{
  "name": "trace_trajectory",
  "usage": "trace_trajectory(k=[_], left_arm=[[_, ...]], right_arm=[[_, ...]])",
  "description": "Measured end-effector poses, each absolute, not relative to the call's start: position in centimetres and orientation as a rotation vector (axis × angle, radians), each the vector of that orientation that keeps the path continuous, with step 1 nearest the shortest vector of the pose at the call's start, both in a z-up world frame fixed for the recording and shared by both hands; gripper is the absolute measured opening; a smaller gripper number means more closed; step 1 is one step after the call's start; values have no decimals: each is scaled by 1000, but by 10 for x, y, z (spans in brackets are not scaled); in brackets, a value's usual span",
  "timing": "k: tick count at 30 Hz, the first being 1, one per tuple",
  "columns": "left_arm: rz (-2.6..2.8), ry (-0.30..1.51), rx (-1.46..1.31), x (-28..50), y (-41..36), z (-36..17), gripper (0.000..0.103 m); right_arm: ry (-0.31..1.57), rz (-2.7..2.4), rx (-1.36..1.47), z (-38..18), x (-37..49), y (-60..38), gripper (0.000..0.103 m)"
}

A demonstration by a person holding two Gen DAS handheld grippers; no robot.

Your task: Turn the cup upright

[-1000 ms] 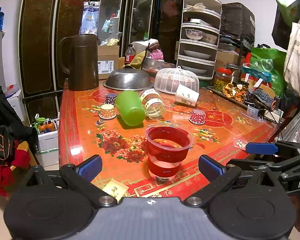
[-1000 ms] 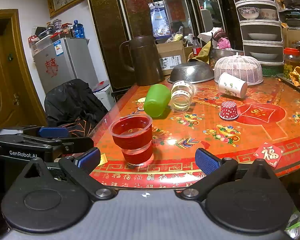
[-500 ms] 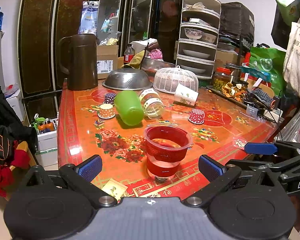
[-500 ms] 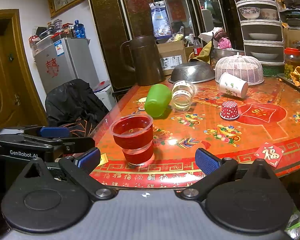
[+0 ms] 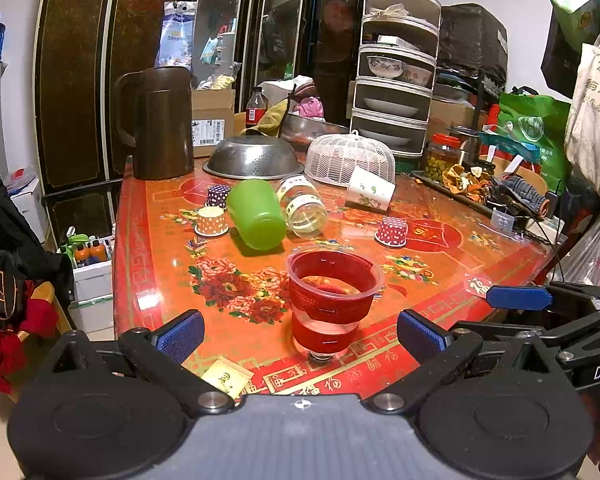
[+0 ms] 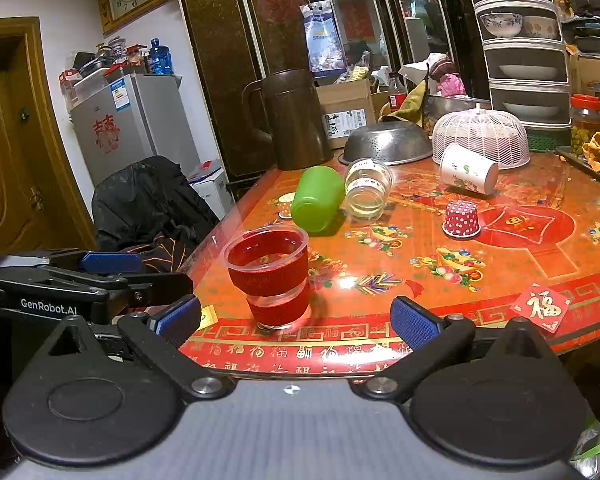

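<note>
Both held level off the near edge of the tabletop [image 5: 160, 248], side by side: left gripper [image 5: 300, 332] and right gripper [image 6: 296, 318], each spread wide and gripping nothing. Standing upright near that edge, ahead of both, apart from every finger: clear cup with red sleeve [image 5: 334, 300] [image 6: 272, 276]. Farther back, lying on their sides: green cup [image 5: 256, 220], glass jar [image 5: 304, 210], paper cup [image 5: 370, 190].

A bare strip of the table [image 5: 172, 280] runs up the left side to the green cup [image 5: 256, 214] lying on its side, while the upright red-banded glass [image 5: 334, 304] stands near the front edge and a jar [image 5: 303, 210] touches the cup's right.
</note>
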State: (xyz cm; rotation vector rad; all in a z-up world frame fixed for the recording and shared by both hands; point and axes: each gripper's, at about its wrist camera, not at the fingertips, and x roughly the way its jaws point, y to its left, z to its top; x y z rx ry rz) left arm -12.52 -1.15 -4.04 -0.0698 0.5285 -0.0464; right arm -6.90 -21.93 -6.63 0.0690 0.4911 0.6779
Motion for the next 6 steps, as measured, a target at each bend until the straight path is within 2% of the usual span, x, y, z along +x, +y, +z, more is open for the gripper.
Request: trace_trajectory(k=[6], left_arm=[[-44, 494, -66, -128, -11, -39, 103]], right_arm=[[491, 678, 70, -66, -69, -220, 102]])
